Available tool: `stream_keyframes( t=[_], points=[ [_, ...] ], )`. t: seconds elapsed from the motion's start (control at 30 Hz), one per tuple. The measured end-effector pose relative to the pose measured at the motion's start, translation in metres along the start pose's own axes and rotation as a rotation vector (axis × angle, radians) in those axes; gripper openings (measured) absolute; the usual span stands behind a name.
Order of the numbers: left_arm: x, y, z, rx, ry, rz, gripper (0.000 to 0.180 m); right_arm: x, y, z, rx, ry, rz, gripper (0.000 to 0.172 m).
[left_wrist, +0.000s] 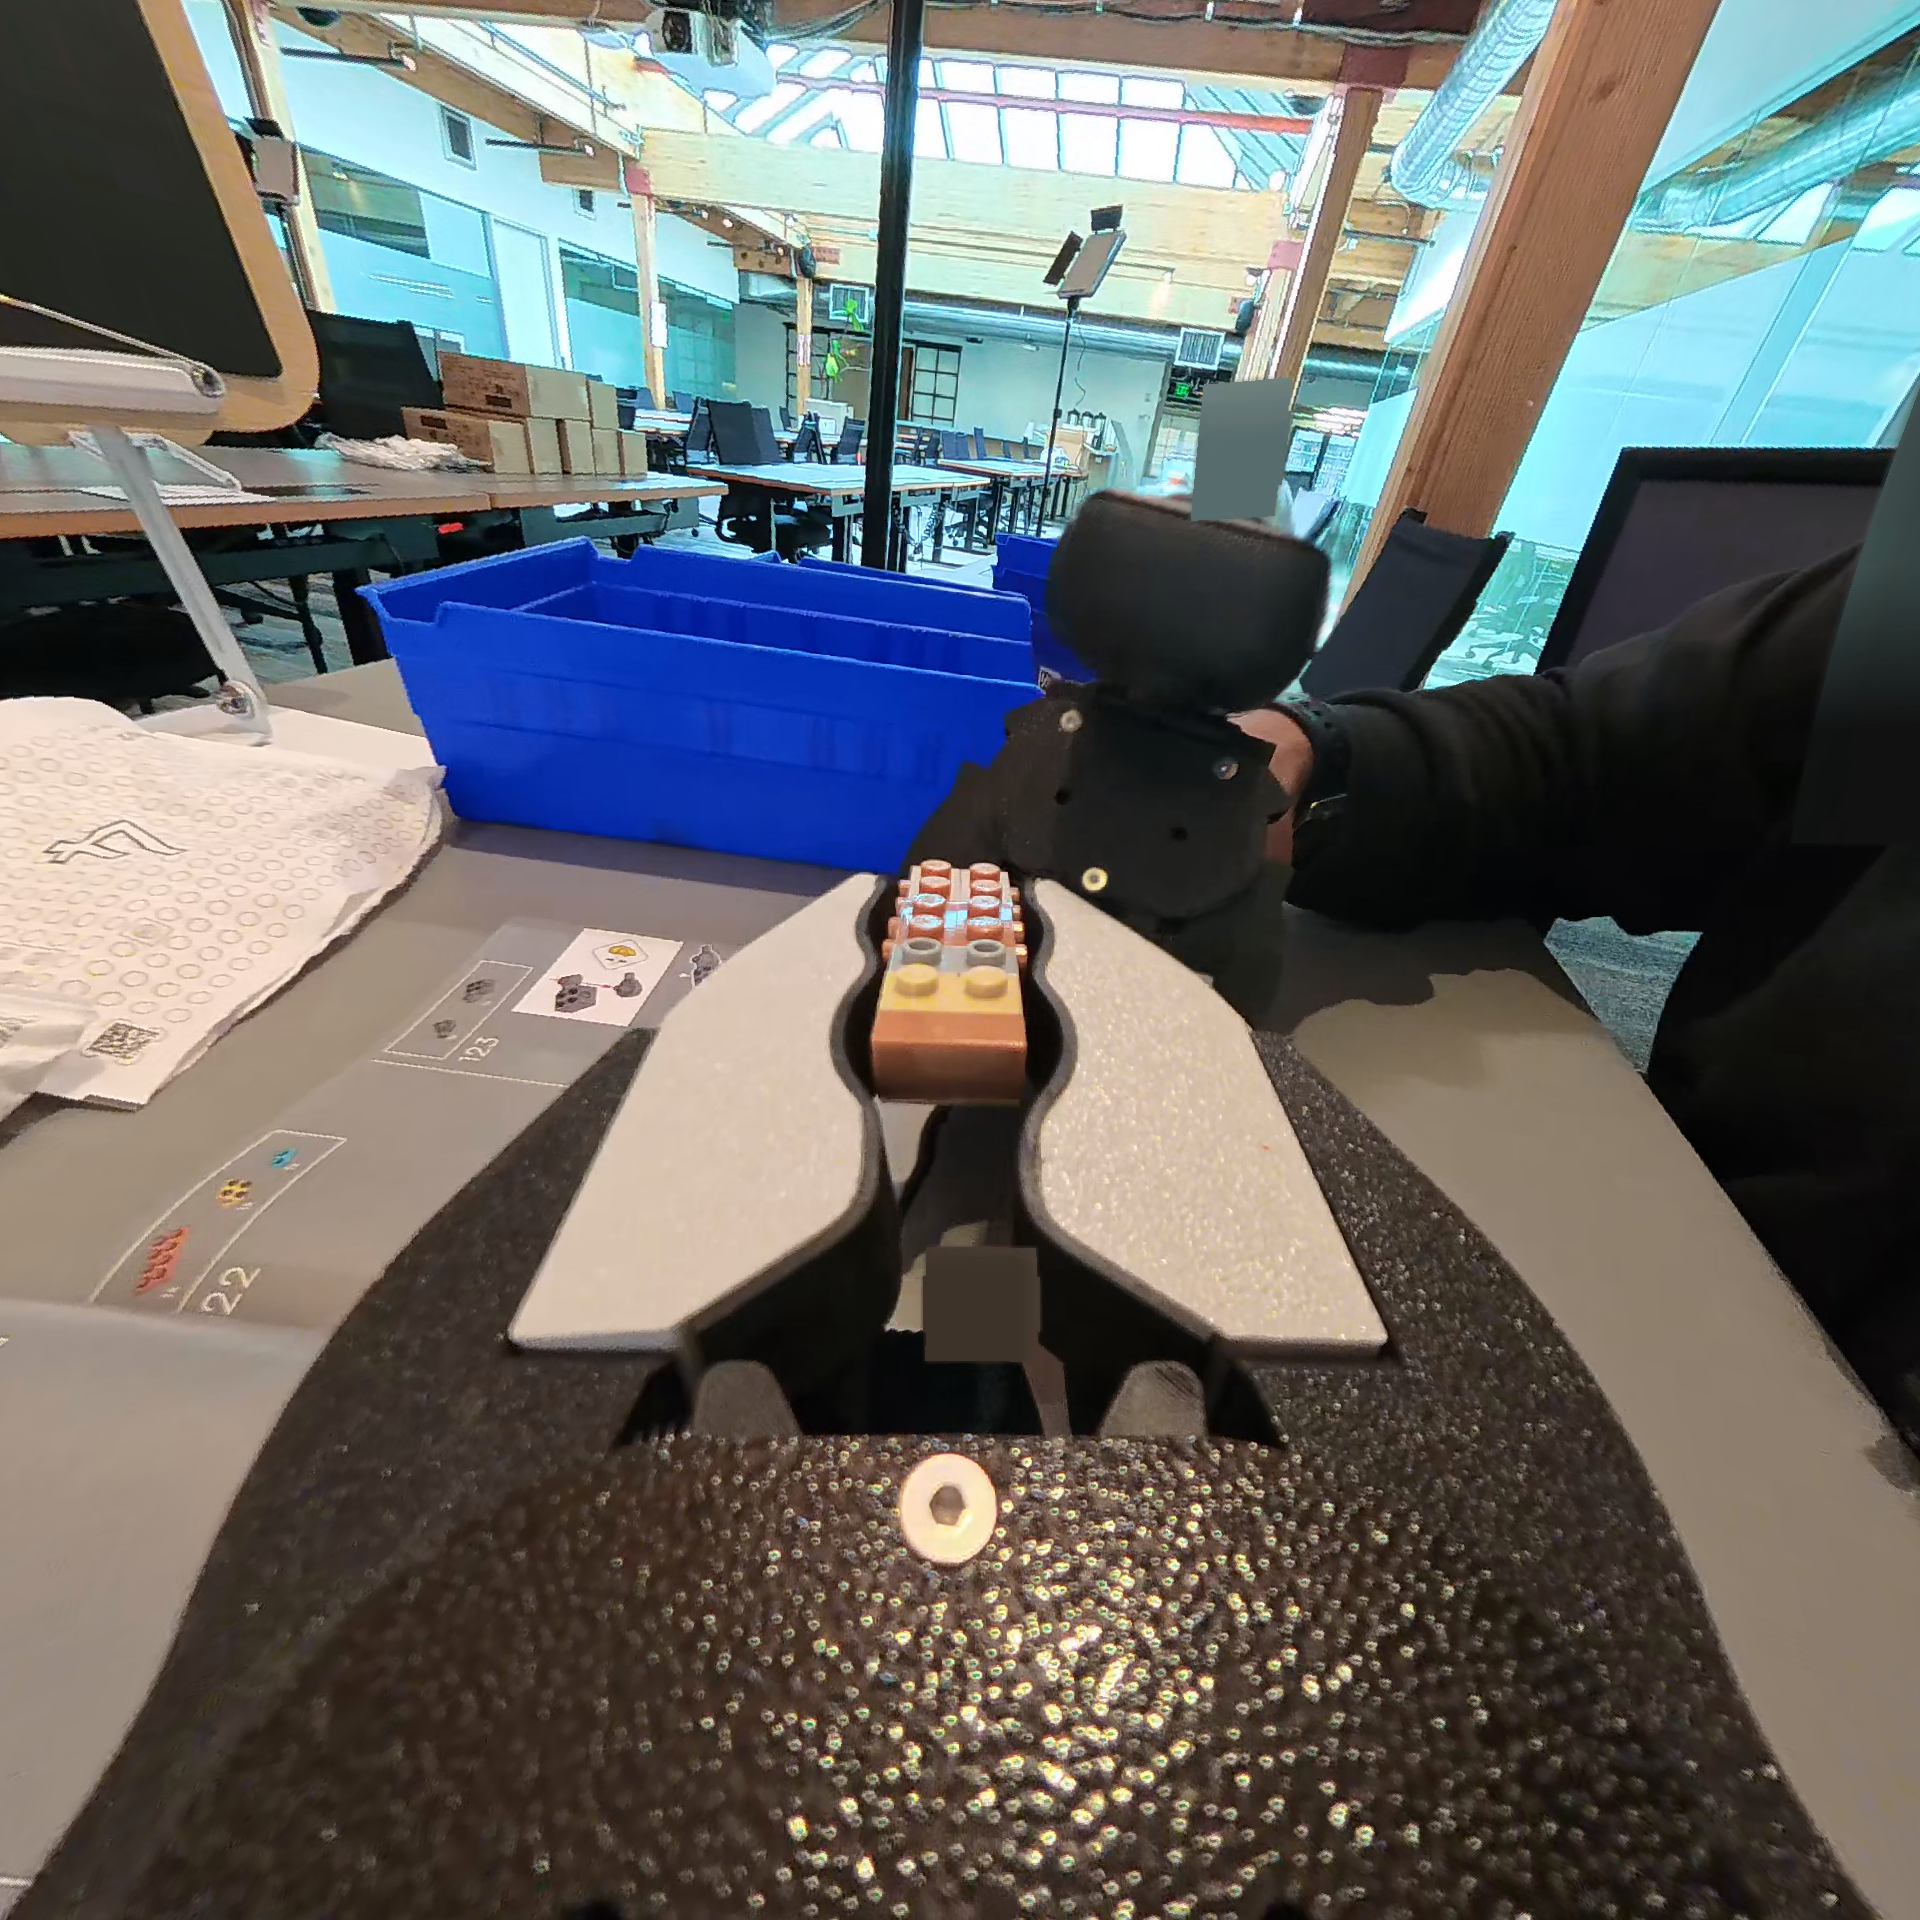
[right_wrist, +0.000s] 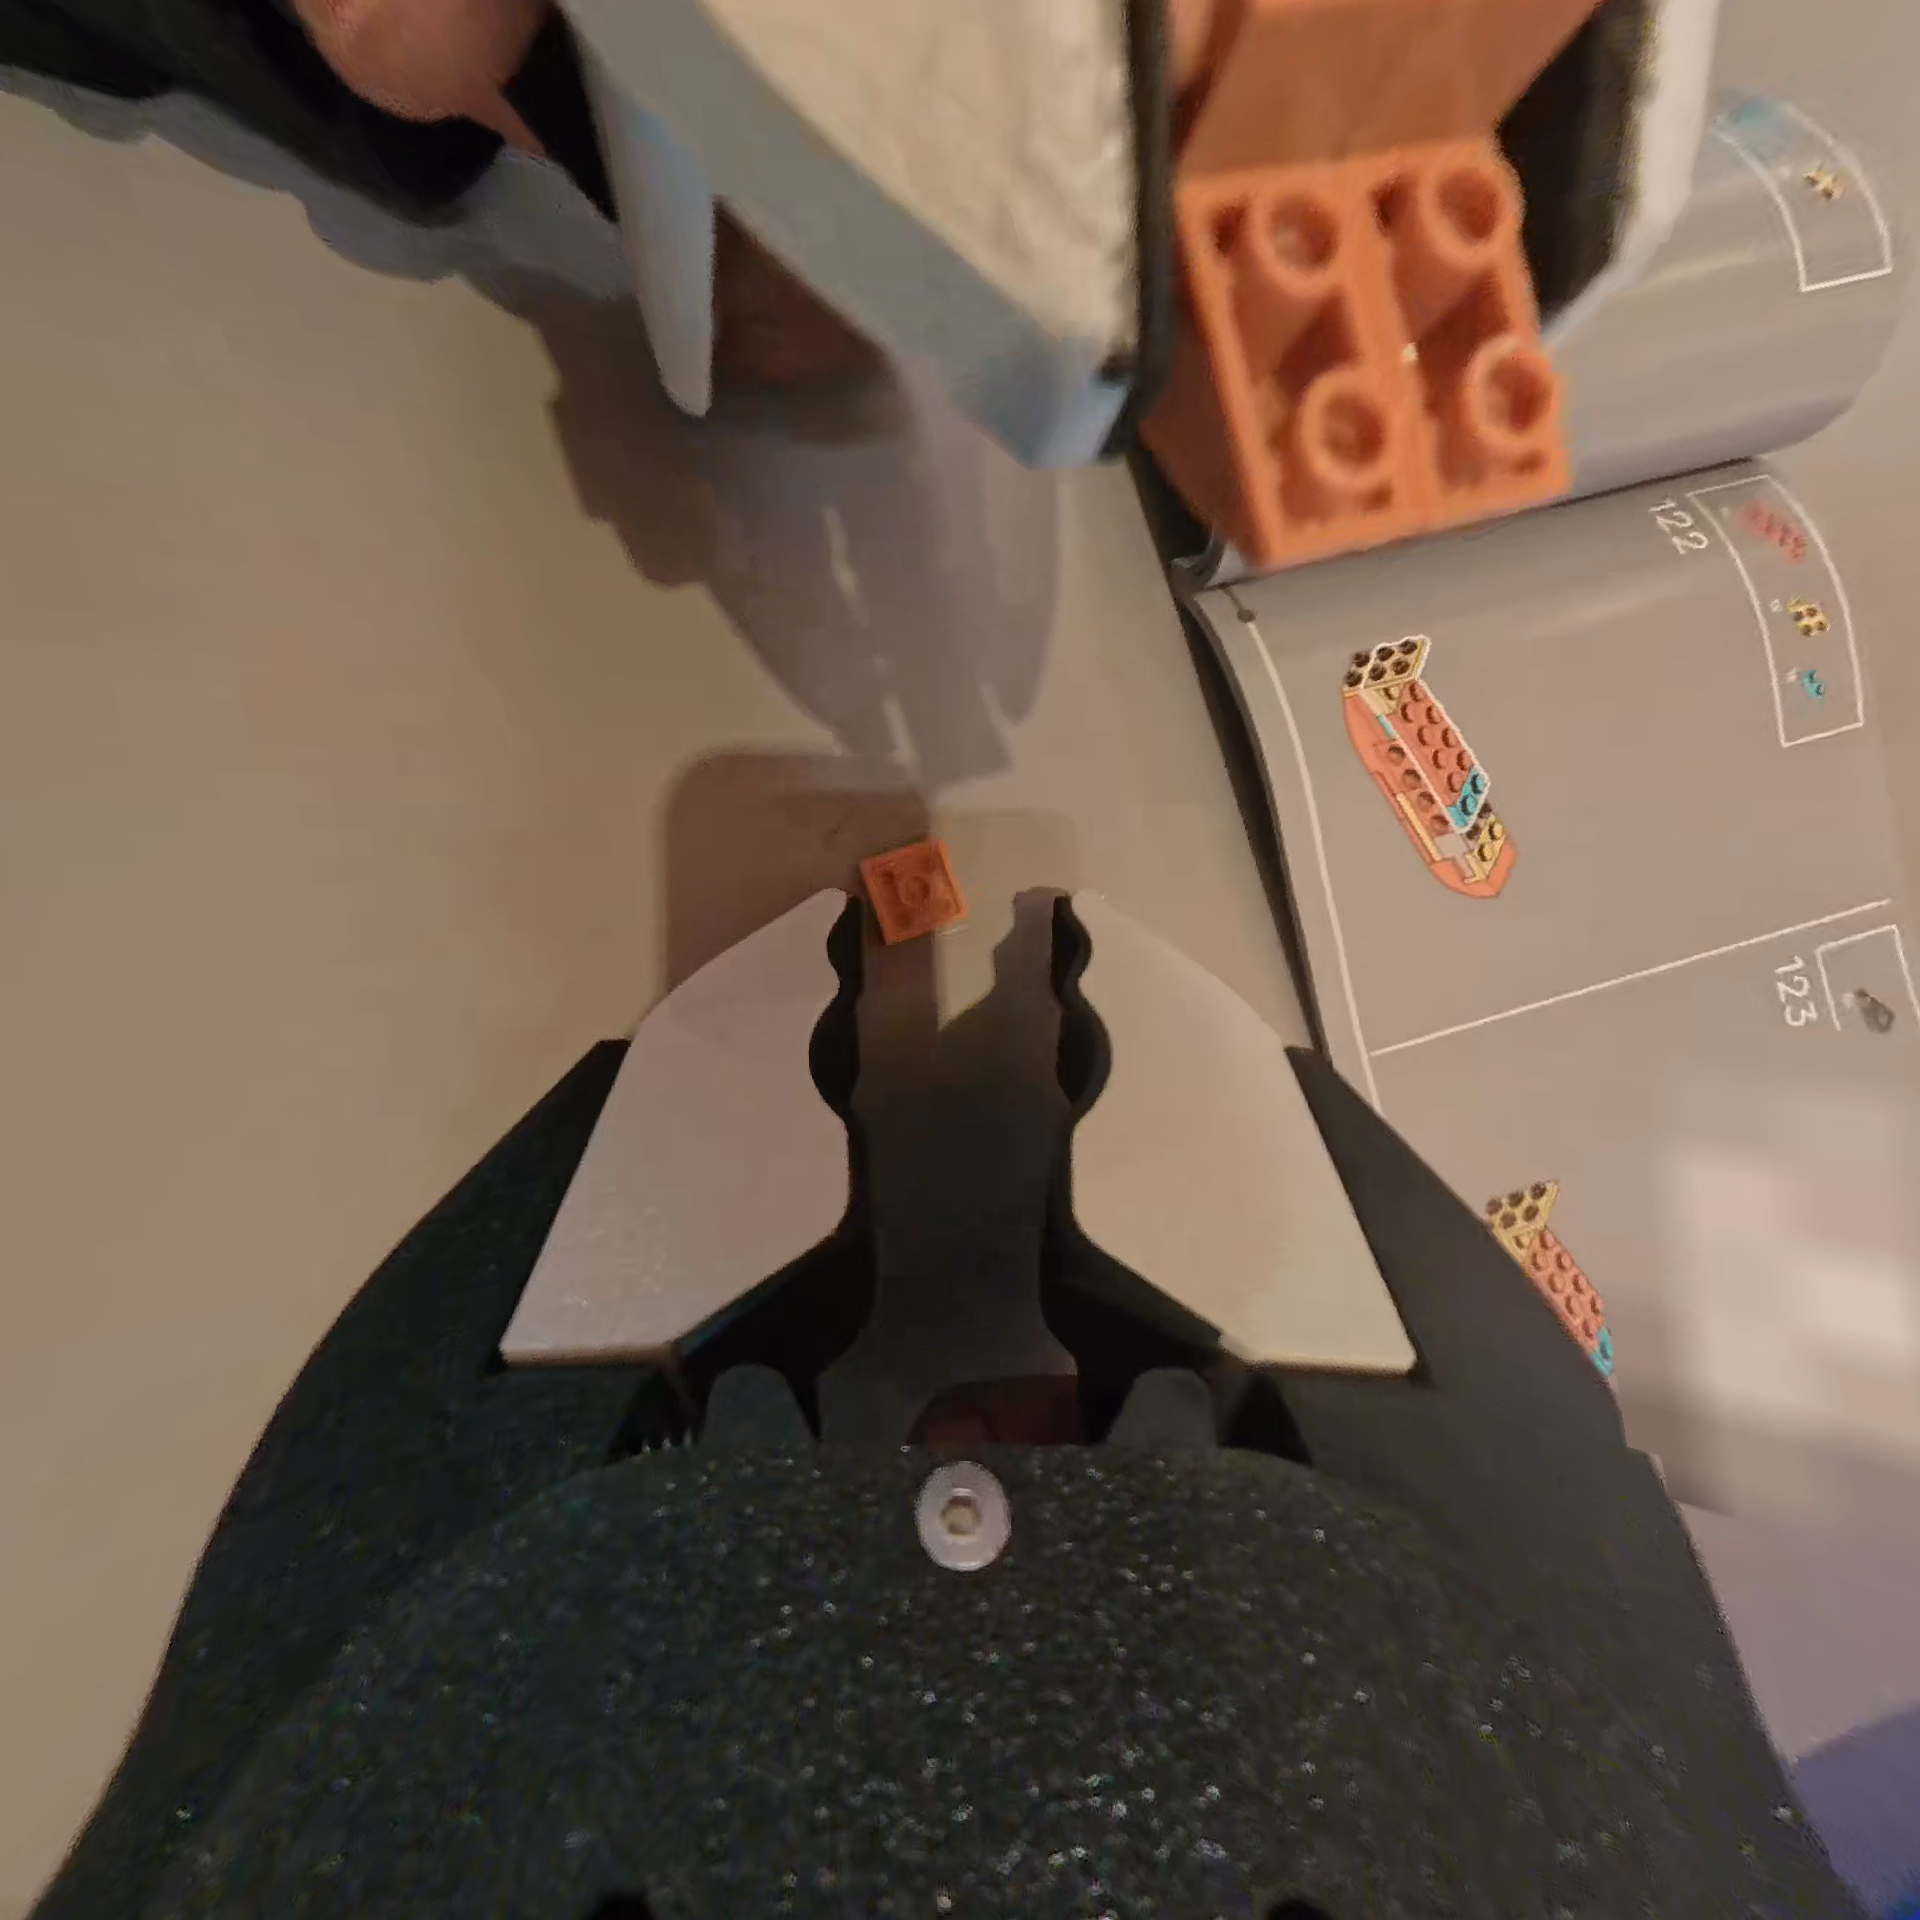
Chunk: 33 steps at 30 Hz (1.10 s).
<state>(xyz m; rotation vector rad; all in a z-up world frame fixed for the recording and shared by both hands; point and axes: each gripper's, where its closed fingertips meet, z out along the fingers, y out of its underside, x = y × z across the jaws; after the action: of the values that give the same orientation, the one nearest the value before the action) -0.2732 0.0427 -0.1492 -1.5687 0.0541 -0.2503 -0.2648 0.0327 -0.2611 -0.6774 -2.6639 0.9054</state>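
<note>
My left gripper (left_wrist: 951, 896) is shut on a brick assembly (left_wrist: 951, 987), reddish-brown with a tan and a grey piece on top, held above the grey table (left_wrist: 1434, 1091). Its studded underside shows in the right wrist view (right_wrist: 1361, 353), between the left gripper's fingers (right_wrist: 914, 208). My right gripper (right_wrist: 956, 920) points down at the table with its jaws apart. A small orange square plate (right_wrist: 914, 891) lies underside up on the table at the tip of its left finger; the right finger stands clear of it. The right gripper's black body (left_wrist: 1143, 790) shows just beyond the assembly.
An open instruction booklet (right_wrist: 1558, 831) lies right of the right gripper and also shows in the left wrist view (left_wrist: 499, 1029). Stacked blue bins (left_wrist: 707, 707) stand at the back. A white printed paper bag (left_wrist: 177, 873) lies at the left. A person's dark sleeve (left_wrist: 1558, 790) reaches in from the right. The grippers' ends are close to 11 cm from one another.
</note>
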Motion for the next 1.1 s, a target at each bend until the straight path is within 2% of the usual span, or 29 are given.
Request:
stream_keyframes(
  t=[0.07, 0.13, 0.27, 0.37, 0.47, 0.6, 0.7, 1.1],
  points=[
    [0.0, 0.0, 0.0, -0.005, 0.001, 0.004, 0.021, -0.002, -0.001, 0.004, -0.009, -0.037, 0.019, 0.031],
    [0.0, 0.0, 0.0, -0.009, -0.002, 0.008, 0.021, -0.005, -0.002, 0.005, -0.015, -0.089, 0.052, 0.017],
    [-0.002, 0.001, -0.001, -0.023, -0.006, 0.001, 0.021, -0.001, 0.0, 0.003, -0.015, -0.037, -0.001, 0.017],
    [-0.004, 0.013, 0.0, -0.102, -0.003, -0.035, 0.021, 0.008, -0.005, -0.006, 0.05, 0.133, -0.124, 0.017],
    [-0.005, 0.026, 0.001, -0.186, -0.006, -0.052, 0.021, 0.021, -0.016, -0.027, 0.134, 0.385, -0.318, 0.017],
    [0.001, 0.027, 0.003, -0.179, 0.035, -0.13, 0.021, 0.029, -0.032, -0.059, 0.236, 0.722, -0.547, 0.017],
    [0.008, 0.025, 0.006, -0.159, 0.071, -0.195, 0.021, 0.034, -0.041, -0.079, 0.238, 0.943, -0.676, 0.017],
    [0.023, 0.004, 0.008, -0.007, 0.188, -0.381, 0.021, 0.021, -0.067, -0.111, 0.157, 1.424, -1.143, 0.016]
  ],
)
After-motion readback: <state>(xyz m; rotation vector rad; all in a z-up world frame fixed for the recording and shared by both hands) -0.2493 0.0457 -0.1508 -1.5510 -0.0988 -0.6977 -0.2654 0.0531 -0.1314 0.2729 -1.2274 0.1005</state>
